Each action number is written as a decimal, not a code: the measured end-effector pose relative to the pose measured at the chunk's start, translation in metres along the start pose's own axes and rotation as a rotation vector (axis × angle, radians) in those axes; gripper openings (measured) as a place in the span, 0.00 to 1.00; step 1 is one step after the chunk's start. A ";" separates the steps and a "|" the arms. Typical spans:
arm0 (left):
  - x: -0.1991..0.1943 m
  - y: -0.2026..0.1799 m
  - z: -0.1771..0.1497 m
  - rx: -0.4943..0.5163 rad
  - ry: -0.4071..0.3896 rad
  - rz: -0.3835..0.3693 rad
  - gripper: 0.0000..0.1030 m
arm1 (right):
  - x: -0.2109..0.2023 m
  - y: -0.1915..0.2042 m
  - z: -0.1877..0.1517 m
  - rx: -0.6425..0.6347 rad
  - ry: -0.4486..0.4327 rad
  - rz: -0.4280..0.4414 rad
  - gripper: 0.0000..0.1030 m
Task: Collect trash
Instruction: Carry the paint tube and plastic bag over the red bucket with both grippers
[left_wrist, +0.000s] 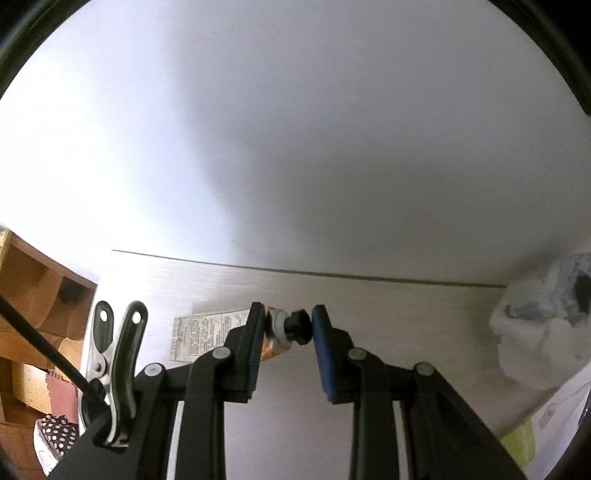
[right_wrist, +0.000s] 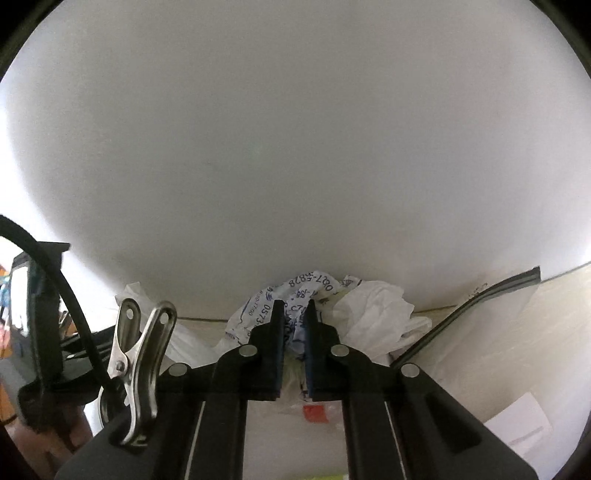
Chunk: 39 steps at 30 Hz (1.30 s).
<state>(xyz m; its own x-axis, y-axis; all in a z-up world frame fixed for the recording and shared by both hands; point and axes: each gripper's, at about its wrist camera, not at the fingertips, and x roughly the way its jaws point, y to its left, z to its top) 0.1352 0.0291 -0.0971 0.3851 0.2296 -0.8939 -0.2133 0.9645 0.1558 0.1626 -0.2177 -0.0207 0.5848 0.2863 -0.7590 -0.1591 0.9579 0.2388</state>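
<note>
1. Ahead, the table (left_wrist: 369, 295) ended at a white wall (left_wrist: 295, 129), leaving little room.
2. The left gripper (left_wrist: 288, 326) stood released around a squeezed tube (left_wrist: 210, 332) lying flat.
3. The right gripper (right_wrist: 295, 314) clenched crumpled printed paper (right_wrist: 266, 299) by the wall.

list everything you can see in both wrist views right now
tube: 1, white printed body, black cap, on the table between the left tongs' fingers
printed bag: 1, white with blue print, crumpled, pinched in the right tongs
white bag: 1, white, crumpled, right of the printed bag
crumpled wad: 1, white and grey, right side of table, left wrist view
red scrap: 1, red, on the table under the right tongs
wooden boxes: several, brown, far left of the table
table: 1, pale wood grain, against a white wall
left tongs: 1, black with blue pads, open around the tube's cap
right tongs: 1, black, shut on the printed bag
</note>
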 end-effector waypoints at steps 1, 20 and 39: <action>-0.003 -0.002 -0.001 -0.004 -0.004 0.006 0.26 | -0.005 0.004 0.001 -0.016 -0.008 0.009 0.09; -0.091 0.108 -0.021 -0.265 -0.128 0.211 0.26 | -0.065 0.082 0.001 -0.233 -0.118 0.213 0.08; -0.188 0.223 -0.046 -0.509 -0.143 0.371 0.26 | -0.121 0.231 0.022 -0.500 -0.214 0.539 0.08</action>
<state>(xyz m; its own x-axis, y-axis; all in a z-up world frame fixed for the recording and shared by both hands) -0.0261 0.1953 0.0866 0.3123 0.5846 -0.7488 -0.7409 0.6432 0.1932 0.0720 -0.0312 0.1398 0.4571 0.7555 -0.4693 -0.7775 0.5957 0.2016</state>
